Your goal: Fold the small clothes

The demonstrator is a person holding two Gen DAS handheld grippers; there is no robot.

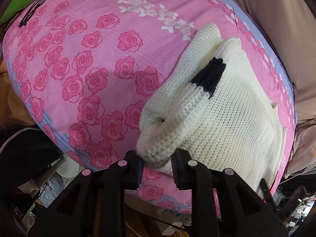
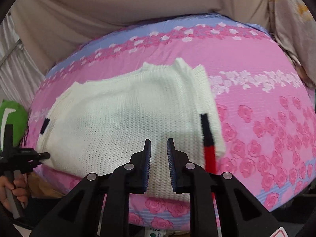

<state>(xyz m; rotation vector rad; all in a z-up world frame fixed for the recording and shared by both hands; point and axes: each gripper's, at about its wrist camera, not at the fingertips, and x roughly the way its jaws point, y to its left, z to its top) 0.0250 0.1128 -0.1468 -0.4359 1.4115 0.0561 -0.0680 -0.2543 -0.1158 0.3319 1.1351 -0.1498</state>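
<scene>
Left wrist view: left tool (image 1: 156, 161) pinching a bunched near corner of the cream knit sweater (image 1: 227, 108), fabric filling the gap between the pads. Sweater spread on the pink rose-print bedcover (image 1: 88, 63), toward its right side; sleeve with black cuff (image 1: 209, 79) folded across the body. Glasses (image 1: 34, 7) far off on the bedcover, clear of the work.

Right wrist view: right tool (image 2: 159, 146) hovering above the sweater's near hem, jaws narrowly parted, nothing pressed between them. Sleeve with black-and-red band (image 2: 207, 138) lying along the sweater's right edge. Left tool visible at the sweater's left corner.

Judgement, for a clean fold: lower right tool onto the hem, match left grip height, lift both corners together, carry evenly toward the collar, avoid dragging the folded sleeves.
</scene>
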